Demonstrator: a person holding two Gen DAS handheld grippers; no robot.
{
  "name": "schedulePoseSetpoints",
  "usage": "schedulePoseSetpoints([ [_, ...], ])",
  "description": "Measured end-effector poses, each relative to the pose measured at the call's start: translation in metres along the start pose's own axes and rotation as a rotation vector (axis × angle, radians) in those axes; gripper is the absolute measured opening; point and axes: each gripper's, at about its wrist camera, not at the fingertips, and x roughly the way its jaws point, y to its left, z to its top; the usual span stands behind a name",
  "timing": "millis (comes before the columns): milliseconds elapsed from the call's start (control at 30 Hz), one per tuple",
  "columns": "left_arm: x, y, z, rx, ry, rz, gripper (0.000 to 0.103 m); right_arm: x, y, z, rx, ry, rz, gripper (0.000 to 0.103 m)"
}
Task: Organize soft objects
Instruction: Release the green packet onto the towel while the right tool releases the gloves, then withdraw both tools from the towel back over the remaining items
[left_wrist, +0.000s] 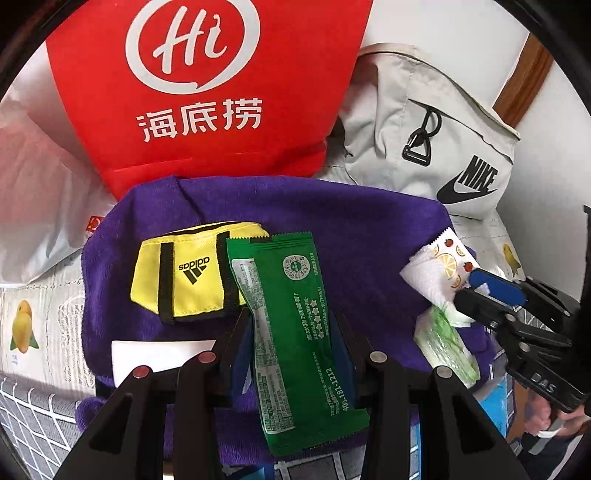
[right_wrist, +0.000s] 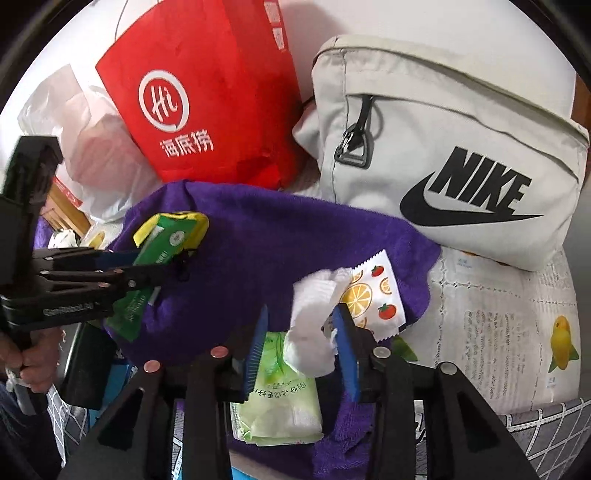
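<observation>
Left wrist view puts your left gripper (left_wrist: 291, 332) clamped on the green sachet (left_wrist: 295, 332), held over the purple towel (left_wrist: 332, 229) just beside the yellow "adidas" pouch (left_wrist: 184, 277), with the red "Hi" bag (left_wrist: 207, 85) behind. Right wrist view shows your right gripper (right_wrist: 303, 350) with jaws parted around the white tissue (right_wrist: 314, 332), its left pad apart, above a pale green tissue pack (right_wrist: 280, 402); the grey "NIKE" bag (right_wrist: 461, 155) bounds the towel's far edge.

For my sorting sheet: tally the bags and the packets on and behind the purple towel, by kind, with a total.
Bags: 3: red paper bag, grey Nike bag, small yellow Adidas bag.
Packets: 3: green packet, fruit-print tissue packet, pale green tissue pack.
Towel: 1: purple towel.
Total: 7.
</observation>
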Motion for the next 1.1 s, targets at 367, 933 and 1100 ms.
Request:
schedulePoseSetpoints([
  [367, 0.008, -0.007, 0.002, 0.020, -0.001, 0.022, 0.049, -0.012, -0.001, 0.001, -0.008, -0.037, -0.002, 0.038],
  [933, -0.037, -0.021, -0.013, 0.050, -0.042, 0.052, 0.060, -0.052, 0.014, 0.001, -0.034, -0.099, -0.024, 0.038],
  [1100, -0.071, -0.018, -0.031, 0.050, -0.076, 0.061, 0.060, -0.082, 0.021, -0.007, -0.017, -0.140, -0.011, 0.038],
])
